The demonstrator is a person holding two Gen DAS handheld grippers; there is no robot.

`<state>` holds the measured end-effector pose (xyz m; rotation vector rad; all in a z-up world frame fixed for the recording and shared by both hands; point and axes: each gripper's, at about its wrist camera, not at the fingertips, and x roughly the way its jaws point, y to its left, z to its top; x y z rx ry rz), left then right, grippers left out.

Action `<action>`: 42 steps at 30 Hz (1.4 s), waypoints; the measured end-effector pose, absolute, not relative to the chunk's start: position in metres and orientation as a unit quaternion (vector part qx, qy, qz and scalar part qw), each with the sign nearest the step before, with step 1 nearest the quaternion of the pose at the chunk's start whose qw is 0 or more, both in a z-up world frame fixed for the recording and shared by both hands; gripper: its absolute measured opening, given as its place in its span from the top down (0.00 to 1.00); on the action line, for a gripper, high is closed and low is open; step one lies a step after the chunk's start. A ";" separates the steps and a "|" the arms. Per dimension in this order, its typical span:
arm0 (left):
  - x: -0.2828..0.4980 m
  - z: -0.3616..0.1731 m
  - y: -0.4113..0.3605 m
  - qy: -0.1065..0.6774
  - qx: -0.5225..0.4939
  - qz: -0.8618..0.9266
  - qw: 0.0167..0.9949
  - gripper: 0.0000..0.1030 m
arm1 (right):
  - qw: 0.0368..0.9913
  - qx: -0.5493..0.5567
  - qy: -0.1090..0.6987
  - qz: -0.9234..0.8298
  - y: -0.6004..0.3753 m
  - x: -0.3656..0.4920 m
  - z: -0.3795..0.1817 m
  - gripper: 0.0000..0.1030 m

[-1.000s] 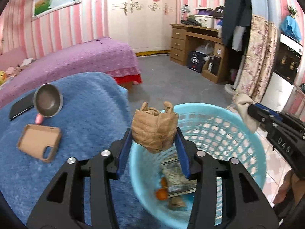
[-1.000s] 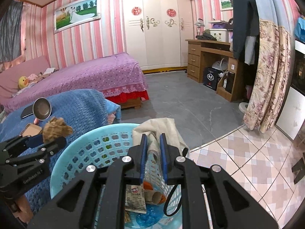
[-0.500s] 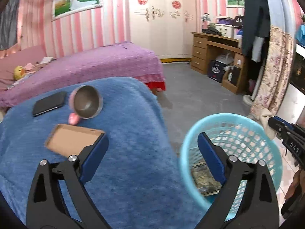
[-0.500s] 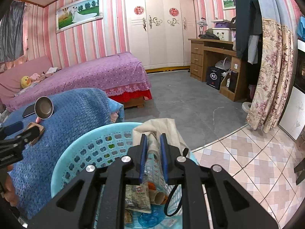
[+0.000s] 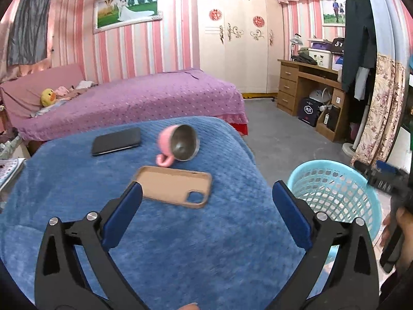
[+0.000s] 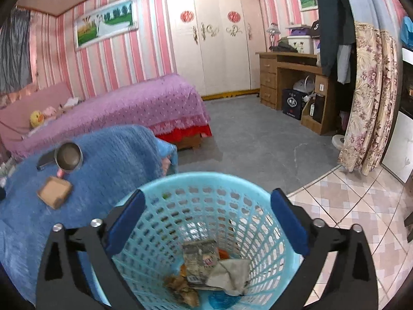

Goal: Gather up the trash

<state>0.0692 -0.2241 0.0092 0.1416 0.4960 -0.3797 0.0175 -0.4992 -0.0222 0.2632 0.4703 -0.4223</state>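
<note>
Both claws stand wide apart with nothing between their pads. My left claw (image 5: 207, 199) hangs over the blue-blanketed worktop (image 5: 180, 245), its jaws barely widened in the last half second, and between its blue fingers (image 5: 121, 219) I see only blanket. Just ahead of it lies a tan phone case (image 5: 173, 186), face down, with a tipped pink cup (image 5: 180, 142) just beyond it and a dark phone (image 5: 116, 141) to the left of the cup.

My right claw (image 6: 206, 215) has just sprung open above the light blue basket (image 6: 165, 232), which stands on the floor beside the worktop. Looking down through the jaws, I see the trash at the basket's bottom: a pale crumpled cloth (image 6: 229, 275), a printed wrapper (image 6: 200, 258), a brown crumpled paper (image 6: 182, 289) and something orange that I cannot make out. From the left view the basket (image 5: 371, 201) sits to the right of the worktop, with the right claw's black body (image 5: 384, 180) over its far rim and a hand (image 5: 402, 222) holding that tool. A purple bed (image 5: 134, 103) stands behind.
</note>
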 end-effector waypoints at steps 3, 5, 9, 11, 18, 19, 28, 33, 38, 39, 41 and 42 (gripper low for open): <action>0.061 0.015 -0.198 0.240 0.067 -0.176 0.952 0.05 | 0.946 0.138 0.215 -0.199 -0.485 0.013 -0.005 0.04; 0.055 0.018 -0.179 0.239 0.063 -0.170 0.954 0.05 | 0.950 0.127 0.208 -0.195 -0.467 0.011 0.009 0.04; 0.047 0.019 -0.146 0.240 0.055 -0.153 0.957 0.05 | 0.957 0.108 0.203 -0.179 -0.430 0.006 0.026 0.04; 0.042 0.019 -0.130 0.239 0.049 -0.143 0.959 0.05 | 0.959 0.103 0.205 -0.166 -0.408 0.002 0.029 0.04; 0.027 0.014 -0.097 0.233 0.028 -0.119 0.965 0.05 | 0.967 0.063 0.210 -0.128 -0.341 -0.012 0.033 0.04; 0.025 0.012 -0.094 0.234 0.024 -0.121 0.964 0.05 | 0.968 0.061 0.209 -0.126 -0.335 -0.015 0.032 0.04; 0.012 -0.001 -0.094 0.220 0.035 -0.130 0.966 0.05 | 0.971 0.047 0.205 -0.118 -0.298 -0.043 0.022 0.04; 0.008 -0.007 -0.097 0.220 0.038 -0.138 0.965 0.05 | 0.969 0.047 0.209 -0.122 -0.297 -0.046 0.010 0.04; 0.004 -0.009 -0.098 0.213 0.038 -0.141 0.966 0.05 | 0.969 0.041 0.210 -0.124 -0.291 -0.047 0.007 0.04; 0.004 -0.009 -0.098 0.214 0.038 -0.142 0.966 0.05 | 0.969 0.039 0.210 -0.123 -0.290 -0.047 0.007 0.04; 0.005 -0.012 -0.100 0.221 0.038 -0.145 0.964 0.05 | 0.969 0.035 0.211 -0.122 -0.287 -0.046 0.006 0.04; 0.005 -0.013 -0.101 0.223 0.039 -0.148 0.963 0.05 | 0.970 0.032 0.210 -0.120 -0.285 -0.046 0.005 0.04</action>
